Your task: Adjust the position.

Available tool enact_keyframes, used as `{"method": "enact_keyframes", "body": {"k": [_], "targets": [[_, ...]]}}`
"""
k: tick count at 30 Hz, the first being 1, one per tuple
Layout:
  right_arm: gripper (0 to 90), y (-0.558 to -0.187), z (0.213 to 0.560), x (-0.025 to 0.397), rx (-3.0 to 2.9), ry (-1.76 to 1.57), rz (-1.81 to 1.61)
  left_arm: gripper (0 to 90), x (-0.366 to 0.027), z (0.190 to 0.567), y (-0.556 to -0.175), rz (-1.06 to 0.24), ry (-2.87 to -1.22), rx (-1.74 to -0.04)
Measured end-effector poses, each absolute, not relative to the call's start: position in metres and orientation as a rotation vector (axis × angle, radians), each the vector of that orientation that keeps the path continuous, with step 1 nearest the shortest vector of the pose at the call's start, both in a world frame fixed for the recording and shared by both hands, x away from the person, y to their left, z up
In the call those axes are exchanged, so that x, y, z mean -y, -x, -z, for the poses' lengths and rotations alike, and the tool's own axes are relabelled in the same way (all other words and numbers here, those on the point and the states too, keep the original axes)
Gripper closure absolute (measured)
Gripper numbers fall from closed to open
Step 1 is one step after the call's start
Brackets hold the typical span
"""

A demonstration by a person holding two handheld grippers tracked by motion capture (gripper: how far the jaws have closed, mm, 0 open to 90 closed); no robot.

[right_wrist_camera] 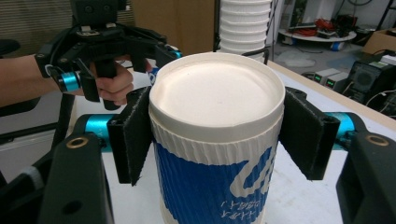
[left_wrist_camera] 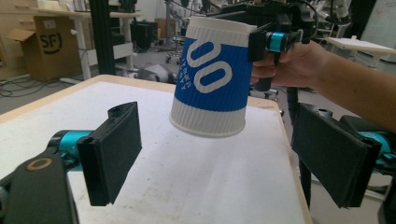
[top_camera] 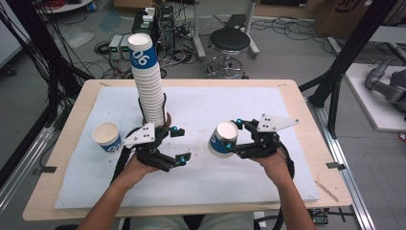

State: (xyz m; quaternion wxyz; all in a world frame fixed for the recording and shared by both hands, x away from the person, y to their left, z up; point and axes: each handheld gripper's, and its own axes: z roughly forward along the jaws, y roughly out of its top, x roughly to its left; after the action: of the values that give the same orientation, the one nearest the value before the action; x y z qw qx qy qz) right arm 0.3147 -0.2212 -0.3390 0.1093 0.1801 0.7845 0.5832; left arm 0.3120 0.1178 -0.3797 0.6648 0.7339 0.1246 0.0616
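The right gripper (top_camera: 232, 134) has its two black jaws clamped on opposite sides of a blue-and-white paper cup (top_camera: 222, 139), just below the rim, and holds it clear of the white mat (top_camera: 201, 182), over the middle of the tabletop (top_camera: 306, 143) towards its right half. In the right gripper view the cup (right_wrist_camera: 217, 140) sits squarely between the padded jaws, its pale inside showing. From the left gripper view the same cup (left_wrist_camera: 212, 79) hangs tilted in the air above the mat, with nothing beneath it. The left gripper (top_camera: 178, 143) is near the middle of the tabletop, left of the held cup and apart from it; its jaws stand wide apart with nothing between them. Close behind the left gripper, towards the far edge, rises a tall stack of cups (top_camera: 146, 76), leaning slightly. A single cup (top_camera: 107, 136) stands upright on the mat near the left edge, beside the left gripper's grey plate (top_camera: 140, 135). Between the two grippers the mat is bare. Beyond the far edge a round black stool (top_camera: 230, 43) stands on the floor among cables.
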Motion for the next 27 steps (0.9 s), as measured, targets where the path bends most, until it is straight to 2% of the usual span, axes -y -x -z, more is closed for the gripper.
{"method": "enact_keyframes", "body": {"k": [27], "targets": [[31.8,-0.314,0.349,0.196,-2.375,-0.488,-1.752,15.9,-0.074,0.397,-0.321,-0.132,-1.719,-0.231]]}}
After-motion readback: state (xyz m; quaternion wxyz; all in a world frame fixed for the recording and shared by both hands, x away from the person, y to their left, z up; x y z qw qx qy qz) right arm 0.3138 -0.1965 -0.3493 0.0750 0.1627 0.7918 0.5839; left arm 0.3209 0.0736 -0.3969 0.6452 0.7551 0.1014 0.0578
